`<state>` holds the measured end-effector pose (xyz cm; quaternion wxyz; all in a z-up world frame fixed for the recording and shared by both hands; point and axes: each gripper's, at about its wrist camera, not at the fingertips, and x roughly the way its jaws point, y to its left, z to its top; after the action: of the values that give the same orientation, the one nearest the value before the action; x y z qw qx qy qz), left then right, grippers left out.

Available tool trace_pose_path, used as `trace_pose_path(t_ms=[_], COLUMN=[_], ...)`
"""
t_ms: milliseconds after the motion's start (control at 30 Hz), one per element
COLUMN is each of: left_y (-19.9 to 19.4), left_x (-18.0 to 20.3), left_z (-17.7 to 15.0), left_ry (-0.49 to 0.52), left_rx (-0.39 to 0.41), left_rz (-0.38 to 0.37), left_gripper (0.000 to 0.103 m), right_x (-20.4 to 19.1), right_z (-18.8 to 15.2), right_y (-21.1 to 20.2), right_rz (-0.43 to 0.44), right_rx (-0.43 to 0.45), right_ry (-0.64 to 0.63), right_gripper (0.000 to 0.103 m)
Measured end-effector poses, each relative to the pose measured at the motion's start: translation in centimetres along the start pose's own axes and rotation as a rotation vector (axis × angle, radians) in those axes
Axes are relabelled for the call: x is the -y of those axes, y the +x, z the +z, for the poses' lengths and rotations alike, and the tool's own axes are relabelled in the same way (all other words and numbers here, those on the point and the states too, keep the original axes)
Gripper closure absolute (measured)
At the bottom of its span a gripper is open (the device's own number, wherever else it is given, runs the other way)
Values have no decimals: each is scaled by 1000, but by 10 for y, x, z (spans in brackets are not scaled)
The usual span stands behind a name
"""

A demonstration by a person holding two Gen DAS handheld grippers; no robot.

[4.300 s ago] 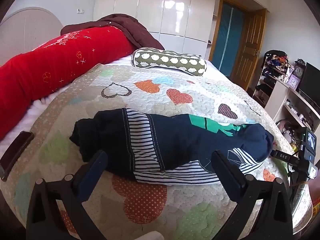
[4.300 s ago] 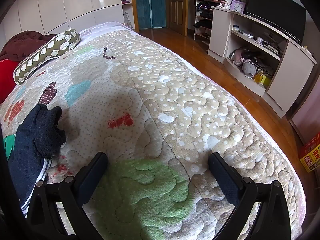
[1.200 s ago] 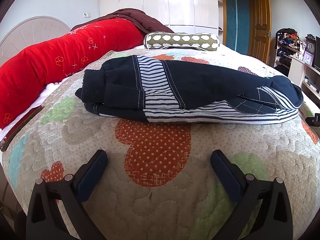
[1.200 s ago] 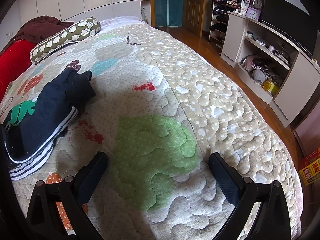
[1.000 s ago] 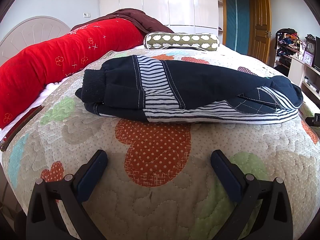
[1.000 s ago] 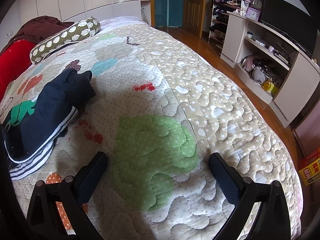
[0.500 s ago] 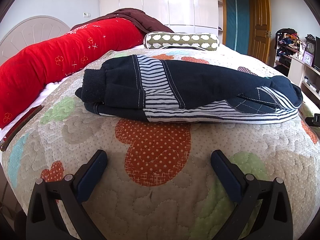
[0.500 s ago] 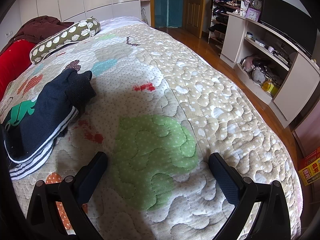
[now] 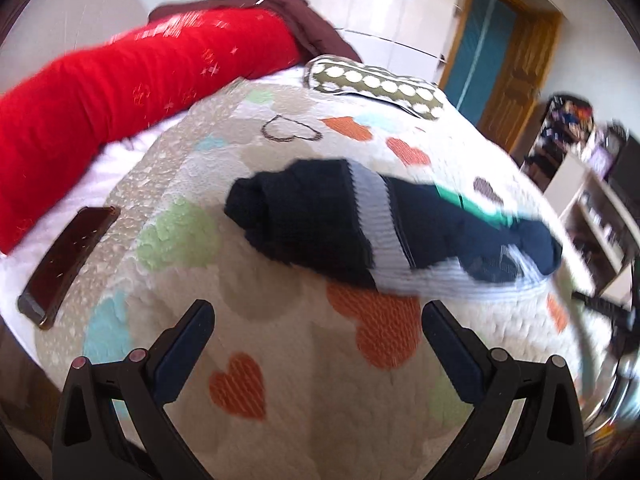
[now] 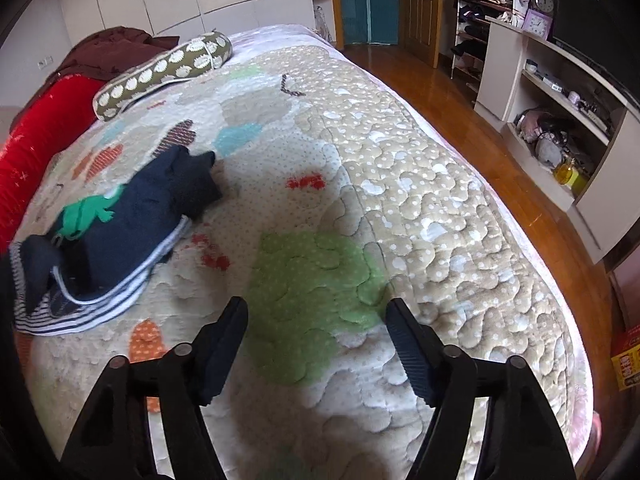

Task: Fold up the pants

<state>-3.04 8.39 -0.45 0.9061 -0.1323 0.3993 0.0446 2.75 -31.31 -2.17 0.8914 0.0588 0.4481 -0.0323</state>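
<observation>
The navy pants (image 9: 360, 224) with white-striped panels and a green print lie folded into a long bundle on the patterned quilt (image 9: 304, 380). My left gripper (image 9: 318, 312) hangs open above the quilt, short of the bundle, nothing between its fingers. In the right wrist view the pants (image 10: 120, 224) lie at the left. My right gripper (image 10: 316, 308) hovers over a green patch of the quilt (image 10: 440, 208), to the right of the pants; its jaws are closing with nothing between them.
A long red bolster (image 9: 120, 80) and a brown garment (image 9: 304, 20) line the far side. An olive spotted pillow (image 9: 376, 84) lies beyond the pants. A dark phone (image 9: 68, 264) rests at the bed's left edge. Shelves (image 10: 560, 92) and wood floor (image 10: 460, 92) flank the bed.
My left gripper has lifted and pulled back, looking down on the pants from higher up, and the phone has come into view. My right gripper rose slightly and its jaws narrowed.
</observation>
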Motion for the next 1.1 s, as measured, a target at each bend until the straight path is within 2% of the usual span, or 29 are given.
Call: trace_pose_path(t_ms=[100,200,300,367,400,433,467,567,600,633,733,767,800,867,900,933,967,1000,1033,1100], left_y=[17,43,67,78,82,85,87,90,91,94,102,105,108,104,99,94,89,83,77,68], left_x=[-21,-28,-26,-20,-16,-12,-10,-4,-2,-2,1,2,3,3,3,4,4,3,2,-1], left_z=[21,38,48,52,54,54,54,55,57,59,65,66,67,67,66,65,65,65,65,68], left_ry=[-110,-190,-226,-220,-206,-190,-180,-156,-146,-142,-132,-127,-117,-103,-85,-71,-67,-66,-67,-77], left_rx=[-45,-107,-178,-221,-237,-254,-268,-276,-270,-271,-296,-305,-315,-300,-282,-264,-253,-242,-226,-209], left_rz=[-85,-159,-214,-209,-194,-186,-186,-181,-164,-152,-137,-137,-136,-139,-138,-136,-137,-147,-161,-181], left_gripper=[0,3,26,51,57,67,70,69,67,59,57,75,85,86,87,87,88,88,88,88], right_x=[-22,-48,-73,-91,-99,-107,-117,-139,-147,-152,-156,-153,-148,-134,-128,-124,-121,-119,-114,-115], right_z=[1,4,6,8,8,8,8,5,4,4,8,9,10,9,9,8,7,5,7,10], right_y=[-14,-12,1,13,19,25,31,44,49,53,70,74,76,80,79,79,80,82,79,67], right_rz=[147,385,592,691,725,749,767,796,781,760,684,676,677,685,674,653,648,650,650,649], right_rx=[9,-47,-122,-179,-204,-232,-265,-326,-334,-337,-353,-351,-347,-329,-313,-303,-306,-314,-316,-301], right_ry=[-24,-8,47,74,85,91,95,104,106,109,194,250,310,419,456,479,492,497,495,455], right_gripper=[31,31,32,32,32,32,32,32,32,32,32,32,32,32,36,51,76,87,93,94])
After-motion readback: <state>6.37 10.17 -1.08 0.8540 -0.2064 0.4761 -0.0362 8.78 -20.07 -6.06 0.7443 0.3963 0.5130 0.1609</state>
